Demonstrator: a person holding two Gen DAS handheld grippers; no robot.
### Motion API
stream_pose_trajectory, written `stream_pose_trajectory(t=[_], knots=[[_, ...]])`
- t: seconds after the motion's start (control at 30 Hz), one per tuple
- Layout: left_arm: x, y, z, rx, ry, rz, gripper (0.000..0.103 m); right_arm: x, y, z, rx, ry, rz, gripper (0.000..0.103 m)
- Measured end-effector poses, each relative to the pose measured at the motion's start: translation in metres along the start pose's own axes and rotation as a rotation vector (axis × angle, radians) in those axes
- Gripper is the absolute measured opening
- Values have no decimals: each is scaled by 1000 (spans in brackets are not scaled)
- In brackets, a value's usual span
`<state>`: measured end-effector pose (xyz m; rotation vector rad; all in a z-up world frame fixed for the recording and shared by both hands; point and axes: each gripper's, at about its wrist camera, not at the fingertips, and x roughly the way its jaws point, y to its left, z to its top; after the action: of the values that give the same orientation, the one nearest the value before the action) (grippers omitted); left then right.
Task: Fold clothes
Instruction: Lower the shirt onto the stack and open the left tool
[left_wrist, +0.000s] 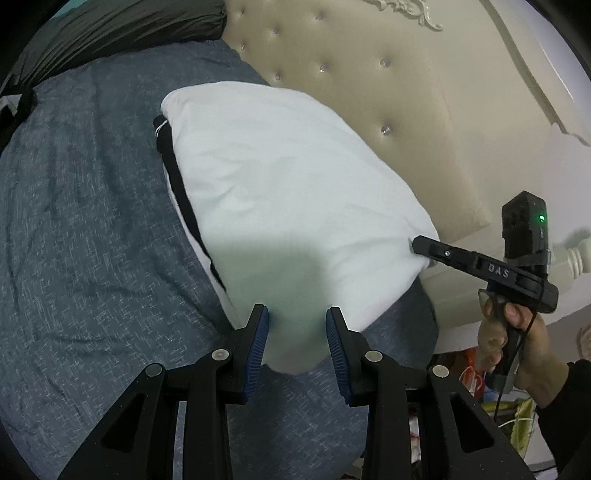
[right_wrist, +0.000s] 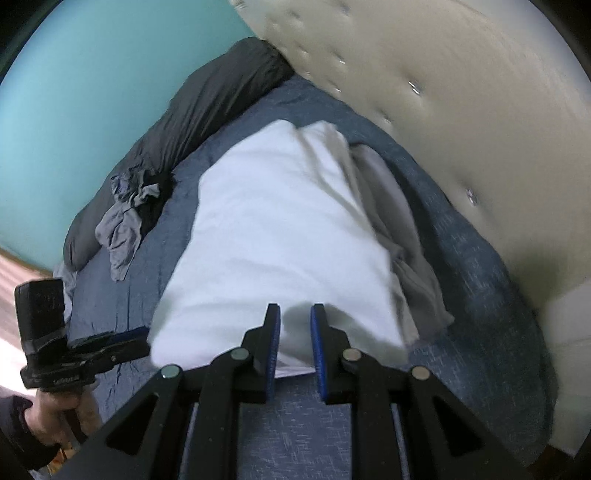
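A folded white garment (left_wrist: 288, 177) lies on the blue bedspread (left_wrist: 81, 206) near the headboard. A black garment (left_wrist: 173, 166) with white trim shows under its left edge. In the right wrist view a grey garment (right_wrist: 399, 221) lies along the far side of the white garment (right_wrist: 273, 229). My left gripper (left_wrist: 297, 314) is open, its fingers straddling the white garment's near edge. My right gripper (right_wrist: 295, 310) is open over another edge of it. Each gripper appears in the other's view, held in a hand: the right gripper (left_wrist: 424, 247) at a corner, the left gripper (right_wrist: 122, 343) likewise.
A beige tufted headboard (left_wrist: 388, 92) rises just behind the garment. A dark grey duvet (right_wrist: 207, 107) and a crumpled grey garment (right_wrist: 125, 225) lie at the bed's far side by a teal wall (right_wrist: 92, 81). Clutter (left_wrist: 472, 373) sits on the floor beside the bed.
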<state>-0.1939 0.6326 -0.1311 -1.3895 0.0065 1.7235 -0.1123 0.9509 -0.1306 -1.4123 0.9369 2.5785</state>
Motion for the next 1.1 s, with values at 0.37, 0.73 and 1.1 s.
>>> stream_pose_trajectory(t=[0.37, 0.73, 1.1], knots=[[18, -4, -14, 40, 14, 23, 35, 2, -24, -10, 102, -78, -5, 5], [-10, -16, 14, 67, -61, 30, 35, -4, 28, 5, -43, -99, 78, 6], [30, -19, -3, 98, -18, 10, 34, 39, 8, -33, -54, -87, 42, 3]])
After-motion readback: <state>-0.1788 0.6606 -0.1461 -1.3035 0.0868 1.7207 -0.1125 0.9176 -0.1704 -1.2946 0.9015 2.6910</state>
